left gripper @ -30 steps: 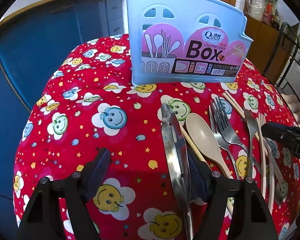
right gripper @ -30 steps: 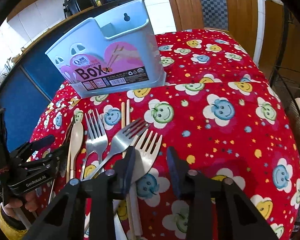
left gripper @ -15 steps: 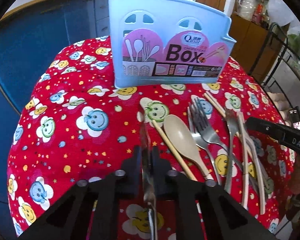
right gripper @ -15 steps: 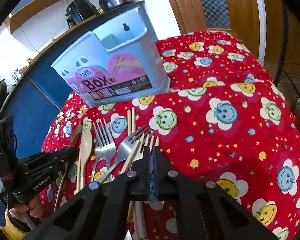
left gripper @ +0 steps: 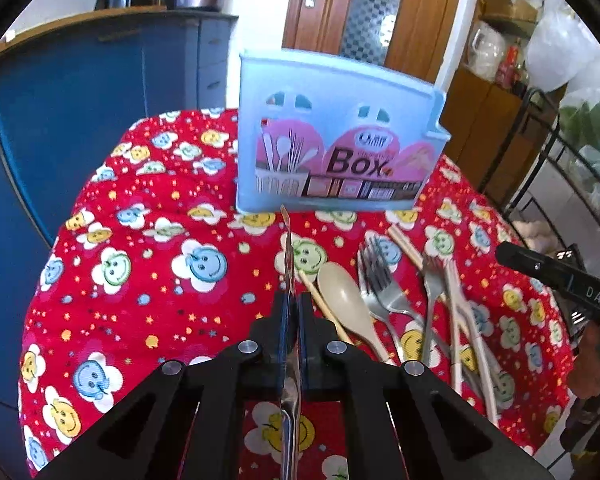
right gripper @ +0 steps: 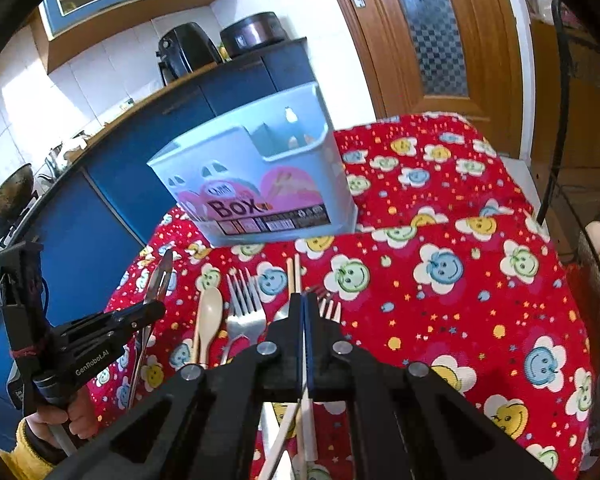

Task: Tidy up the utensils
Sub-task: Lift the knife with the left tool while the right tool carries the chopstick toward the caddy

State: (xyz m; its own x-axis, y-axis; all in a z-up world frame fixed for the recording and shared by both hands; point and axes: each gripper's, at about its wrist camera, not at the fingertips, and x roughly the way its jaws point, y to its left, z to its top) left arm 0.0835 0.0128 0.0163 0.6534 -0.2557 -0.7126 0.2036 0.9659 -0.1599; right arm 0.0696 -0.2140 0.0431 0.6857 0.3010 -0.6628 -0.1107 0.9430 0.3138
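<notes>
Utensils lie in a loose row on the table (left gripper: pixel 112 208), which is covered in a red smiley-print cloth, in front of the upright blue chopsticks box (left gripper: pixel 336 152) standing toward its far side. The left hand-held gripper (left gripper: pixel 291 312) is closed tight on a table knife (left gripper: pixel 287 248), edge-on, its tip pointing toward the box's front wall. The right hand-held gripper (right gripper: pixel 303 312) is likewise closed, pinching what appears to be a pale chopstick pair (right gripper: pixel 294 272) whose tips reach toward the box. Left on the cloth are a beige spoon (left gripper: pixel 346 300), a metal fork (left gripper: pixel 378 280), another fork (left gripper: pixel 434 280) and further pale sticks just beside them. Judging from this, the step in hand is the carry: both pieces are gripped and need lifting up over the box rim, tipping upright and dropping into a compartment. The divided pockets show only in the right wrist view (right gripper: pixel 276 140), so each piece should be aimed at its own slot without knocking the light box over. Hard to make out: whether the right gripper holds one stick or two, how much of the knife handle lies behind the jaws, and whether the box already holds anything.
</notes>
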